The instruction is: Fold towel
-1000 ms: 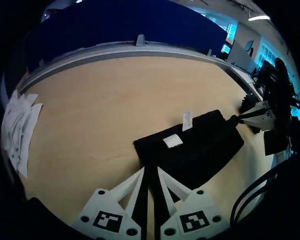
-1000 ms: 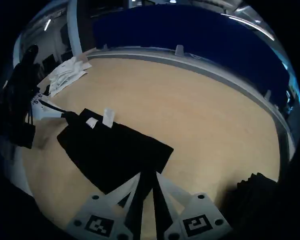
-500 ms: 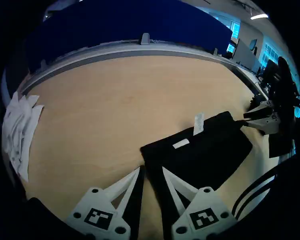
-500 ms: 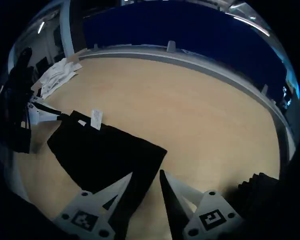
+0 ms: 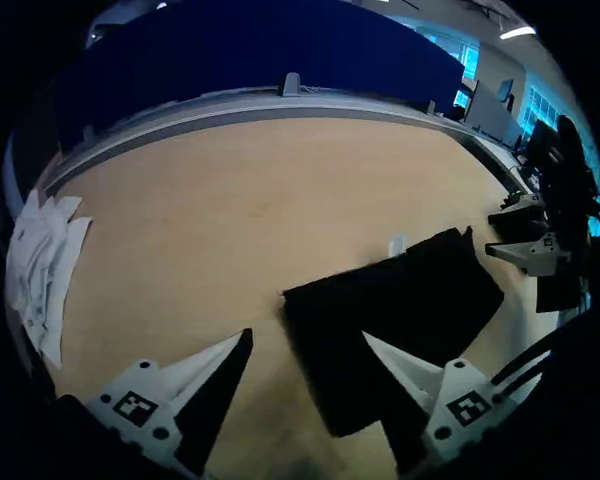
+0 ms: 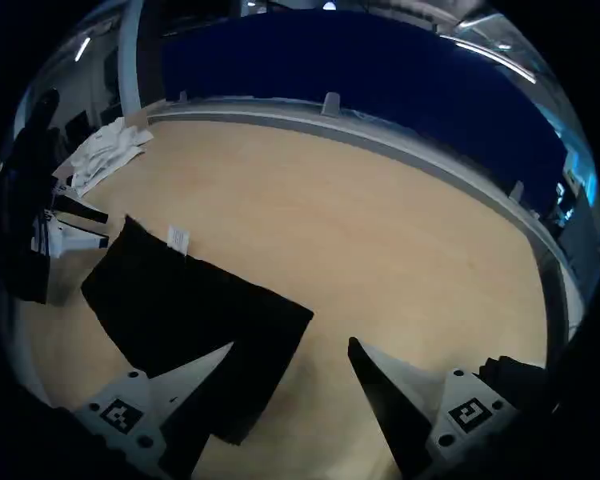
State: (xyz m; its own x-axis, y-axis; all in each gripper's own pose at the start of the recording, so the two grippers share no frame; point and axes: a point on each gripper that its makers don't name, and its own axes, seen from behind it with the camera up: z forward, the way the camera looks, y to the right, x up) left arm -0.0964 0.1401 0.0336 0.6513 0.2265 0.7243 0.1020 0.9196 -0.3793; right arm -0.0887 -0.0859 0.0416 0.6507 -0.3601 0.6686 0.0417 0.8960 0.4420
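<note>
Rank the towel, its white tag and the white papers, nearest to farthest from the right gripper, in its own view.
1. The black towel, just ahead-left of the right gripper.
2. The white tag, on the towel's far edge.
3. The white papers, far left on the desk.

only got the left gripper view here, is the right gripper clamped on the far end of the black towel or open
Observer: Open. In the right gripper view the right gripper has its jaws wide apart over the edge of the flat black cloth towel, not closed on it.
Operator: anything beside it i can't see
Observer: A dark ribbed object sits by its right-hand finger, low at the right of that view. I cannot tell what it is.
</note>
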